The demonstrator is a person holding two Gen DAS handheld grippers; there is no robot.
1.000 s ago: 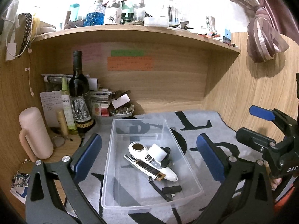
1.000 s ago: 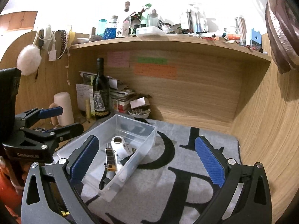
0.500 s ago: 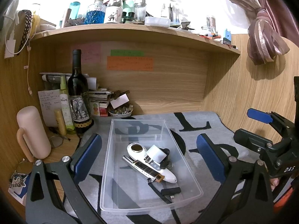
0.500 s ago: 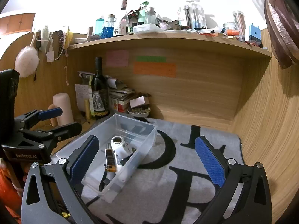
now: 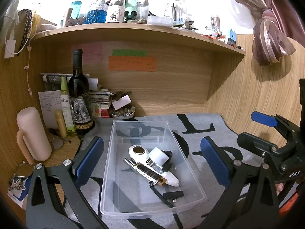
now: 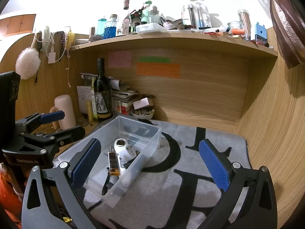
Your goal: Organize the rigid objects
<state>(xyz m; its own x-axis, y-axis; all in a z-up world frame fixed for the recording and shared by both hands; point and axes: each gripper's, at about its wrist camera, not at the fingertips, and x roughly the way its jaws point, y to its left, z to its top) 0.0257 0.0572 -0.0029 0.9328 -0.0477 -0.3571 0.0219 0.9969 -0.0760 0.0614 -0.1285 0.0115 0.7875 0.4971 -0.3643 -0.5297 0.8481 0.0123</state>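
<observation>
A clear plastic bin (image 5: 112,145) (image 6: 152,133) lies on the grey lettered mat. Inside it are a white handheld device (image 5: 144,156) (image 6: 122,145), a slim black-and-gold stick (image 5: 146,173) (image 6: 112,161), a white cube adapter (image 5: 158,155), and a small black block (image 5: 173,194). My left gripper (image 5: 152,158) hovers open above and in front of the bin, holding nothing. To the right of the bin, my right gripper (image 6: 150,162) is open and empty over the mat. Each gripper shows in the other's view, the right gripper (image 5: 266,131) and the left gripper (image 6: 57,124).
A wine bottle (image 5: 79,97), a green spray bottle (image 5: 65,106), a pink mug (image 5: 32,133) and a small bowl (image 5: 123,112) crowd the back left corner. A cluttered shelf (image 5: 133,30) overhangs. Wooden walls close the back and right. Grey mat (image 6: 190,164) lies right of the bin.
Both grippers have risen and drawn back slightly, so the bin sits a little lower and nearer in view. Nothing in the bin has moved.
</observation>
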